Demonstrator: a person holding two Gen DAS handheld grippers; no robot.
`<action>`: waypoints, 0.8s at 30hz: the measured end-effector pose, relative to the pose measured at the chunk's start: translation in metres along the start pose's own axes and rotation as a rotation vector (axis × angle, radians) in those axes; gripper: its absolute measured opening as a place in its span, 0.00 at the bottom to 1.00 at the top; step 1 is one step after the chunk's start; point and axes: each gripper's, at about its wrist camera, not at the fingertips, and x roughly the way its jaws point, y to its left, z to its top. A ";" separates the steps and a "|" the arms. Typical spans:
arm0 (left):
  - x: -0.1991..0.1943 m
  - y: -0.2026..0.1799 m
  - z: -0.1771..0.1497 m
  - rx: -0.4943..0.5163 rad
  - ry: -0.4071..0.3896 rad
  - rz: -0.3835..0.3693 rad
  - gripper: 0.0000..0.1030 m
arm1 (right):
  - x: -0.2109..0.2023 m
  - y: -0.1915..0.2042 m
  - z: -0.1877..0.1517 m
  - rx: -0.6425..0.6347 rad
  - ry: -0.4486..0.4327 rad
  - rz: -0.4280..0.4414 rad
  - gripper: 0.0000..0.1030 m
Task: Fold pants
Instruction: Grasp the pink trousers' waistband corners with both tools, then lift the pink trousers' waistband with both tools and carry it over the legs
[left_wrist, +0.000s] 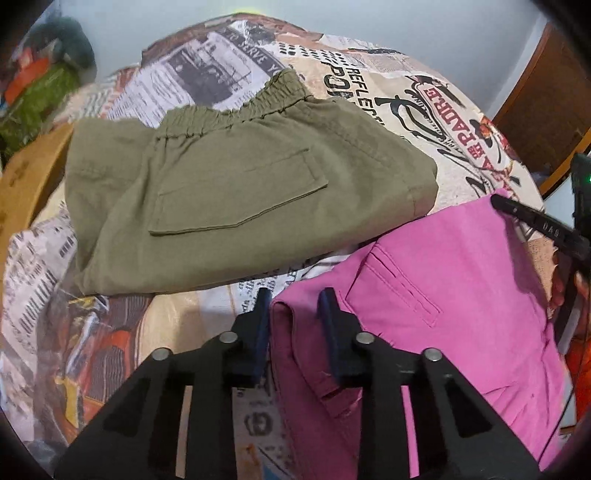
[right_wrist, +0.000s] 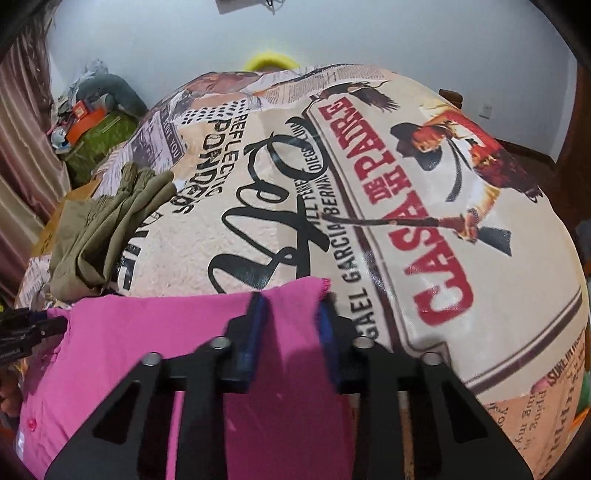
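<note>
Pink pants (left_wrist: 454, 295) lie on the near part of a bed covered with a printed spread (right_wrist: 424, 236) (newspaper collage, a red "CASA DE MI PADRE" panel, a figure with a rifle). Seen from the left wrist, a welt pocket faces up and the near left edge of the garment is doubled over into a thick fold.

Left gripper (left_wrist: 295, 306): jaws drawn close on that folded edge, blue pads on either side of it, cloth bunched between them. It looks clamped on the pink pants.

Right gripper (right_wrist: 291, 314): jaws also narrow, straddling a corner of the pink fabric where a frayed hem shows at the far edge. The cloth rises in a ridge between the pads, so this one reads as gripping the pants too. From the left wrist view the right gripper's black finger (left_wrist: 535, 221) lies over the far right corner of the garment; from the right wrist view the left gripper shows at the left edge of the frame, at the pants' other end.

Olive green pants (left_wrist: 236, 184) sit folded beyond the pink pair, elastic waistband away from the cameras, patch pocket up, their near right corner just beside the pink cloth.

Background: pale wall, a cluttered green-covered surface (right_wrist: 99, 140) at left, a curtain (right_wrist: 26, 147) beside it.
</note>
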 end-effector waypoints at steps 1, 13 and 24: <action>-0.001 -0.001 0.000 0.006 -0.007 0.012 0.18 | 0.001 0.000 0.001 0.005 -0.003 -0.001 0.11; -0.044 -0.003 0.028 0.043 -0.114 0.015 0.07 | -0.024 0.009 0.019 -0.027 -0.095 -0.015 0.05; -0.086 0.000 0.049 0.040 -0.204 0.015 0.07 | -0.086 0.020 0.054 -0.032 -0.241 0.029 0.05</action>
